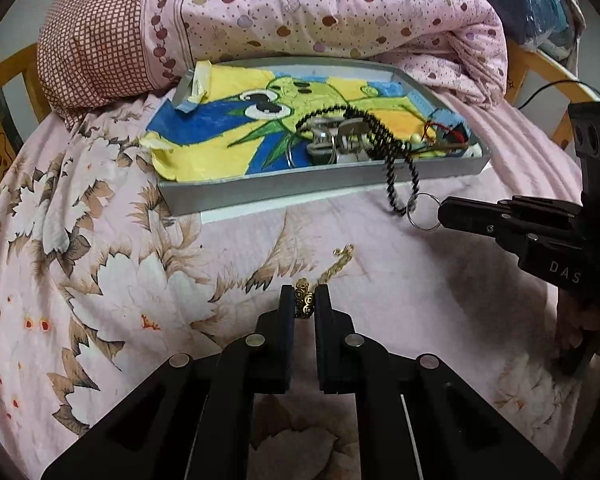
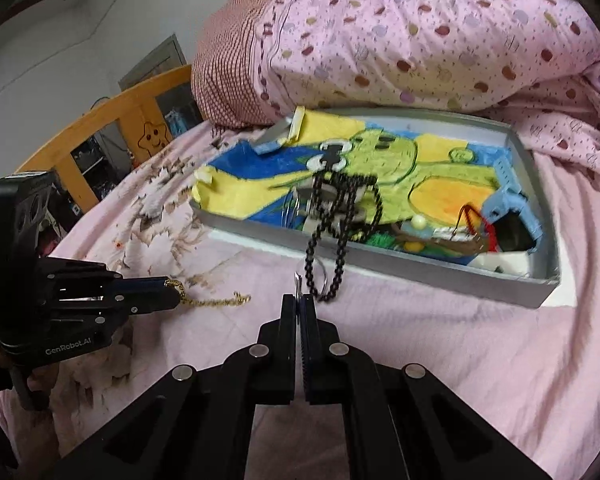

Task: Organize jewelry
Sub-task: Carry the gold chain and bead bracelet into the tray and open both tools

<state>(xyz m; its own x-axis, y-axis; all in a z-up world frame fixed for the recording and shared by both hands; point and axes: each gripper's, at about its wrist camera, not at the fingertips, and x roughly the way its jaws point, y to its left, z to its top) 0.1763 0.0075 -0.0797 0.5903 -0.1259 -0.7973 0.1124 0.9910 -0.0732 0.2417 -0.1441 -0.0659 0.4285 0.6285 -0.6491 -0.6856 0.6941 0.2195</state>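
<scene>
A grey tray (image 1: 260, 194) lined with a yellow, blue and green drawing lies on the bed and holds several trinkets. A black bead string (image 1: 396, 176) hangs over its front wall, with a metal ring (image 1: 424, 212) at its end. My right gripper (image 2: 300, 300) is shut on that ring (image 2: 314, 280), just in front of the tray (image 2: 420, 276); it also shows in the left wrist view (image 1: 442, 214). My left gripper (image 1: 304, 292) is shut on the end of a gold chain (image 1: 338, 262), which trails over the sheet. The right wrist view shows the left gripper (image 2: 172, 290) and chain (image 2: 216, 302) too.
A folded pink quilt (image 1: 300, 12) and a checked pillow (image 1: 88, 44) lie right behind the tray. The bed's wooden rail (image 2: 112, 116) runs along the left side. A floral pink sheet (image 1: 100, 260) covers the bed in front of the tray.
</scene>
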